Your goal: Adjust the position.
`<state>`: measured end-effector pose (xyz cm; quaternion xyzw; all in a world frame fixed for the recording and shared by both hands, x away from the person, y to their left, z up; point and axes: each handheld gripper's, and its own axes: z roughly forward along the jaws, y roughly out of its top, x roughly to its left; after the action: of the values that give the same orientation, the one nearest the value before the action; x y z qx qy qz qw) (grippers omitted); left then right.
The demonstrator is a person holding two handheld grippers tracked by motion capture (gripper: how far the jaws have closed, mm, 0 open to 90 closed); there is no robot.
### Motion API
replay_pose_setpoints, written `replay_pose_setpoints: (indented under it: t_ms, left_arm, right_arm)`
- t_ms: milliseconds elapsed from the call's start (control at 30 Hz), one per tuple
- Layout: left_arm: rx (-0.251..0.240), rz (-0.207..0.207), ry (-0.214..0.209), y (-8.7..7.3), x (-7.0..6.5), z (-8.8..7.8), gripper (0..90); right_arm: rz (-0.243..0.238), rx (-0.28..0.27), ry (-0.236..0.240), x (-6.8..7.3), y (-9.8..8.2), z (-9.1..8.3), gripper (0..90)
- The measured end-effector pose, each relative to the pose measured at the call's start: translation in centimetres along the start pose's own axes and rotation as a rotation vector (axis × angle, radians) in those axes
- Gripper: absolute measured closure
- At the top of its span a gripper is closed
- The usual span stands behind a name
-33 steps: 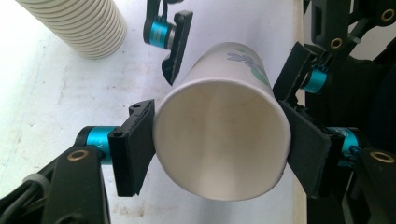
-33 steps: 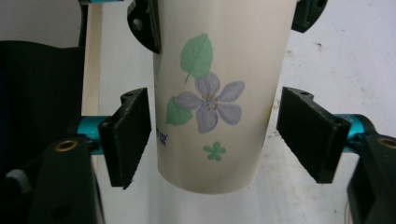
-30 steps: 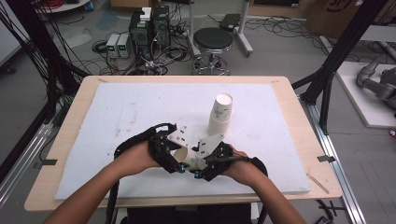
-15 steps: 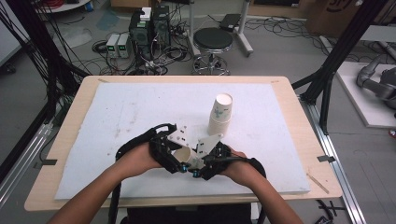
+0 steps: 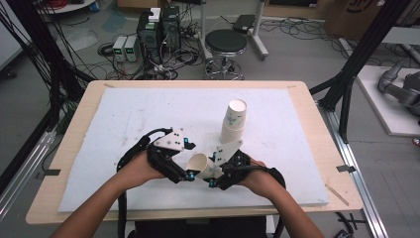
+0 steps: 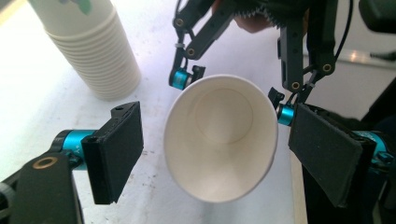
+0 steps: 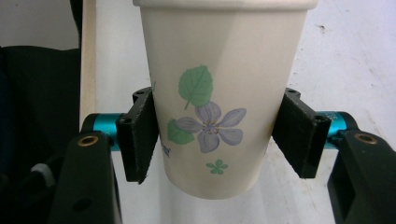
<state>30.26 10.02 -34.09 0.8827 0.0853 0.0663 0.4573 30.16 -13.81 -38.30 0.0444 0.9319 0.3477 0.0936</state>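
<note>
A single paper cup [image 5: 199, 165], tipped on its side low over the white mat [image 5: 124, 114], is clamped by the right gripper [image 5: 214, 173], while the left gripper [image 5: 190, 174], its jaws just opened, is held slack around the rim, a cup stack [image 5: 234, 121] standing close behind.

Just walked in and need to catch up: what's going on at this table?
A person works two handheld grippers over a white mat. The right gripper is shut on a single flowered paper cup, held tipped with its mouth toward the left gripper. The left gripper's jaws have just been opening; its pads now stand clear of the cup's rim on either side. A stack of cups stands upright on the mat just beyond the hands.
</note>
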Motion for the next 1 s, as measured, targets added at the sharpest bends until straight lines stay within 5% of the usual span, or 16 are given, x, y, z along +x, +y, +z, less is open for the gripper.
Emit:
replay_pose_setpoints:
  t_ms: [233,633,1000]
  left_arm:
    - [-0.160,-0.099,0.074,-2.2,0.1,-1.5,18.0]
    - [-0.337,-0.208,0.199,-7.2,-0.2,-2.7,17.7]
    - [-0.416,-0.282,0.275,-11.0,-0.3,-2.3,18.8]
  right_arm:
    - [0.044,-0.036,-0.026,0.0,-1.7,-0.9,36.3]
    - [0.138,-0.169,-0.109,0.3,-6.1,-2.8,35.1]
    - [0.266,-0.352,-0.150,0.3,-9.9,-4.6,34.2]
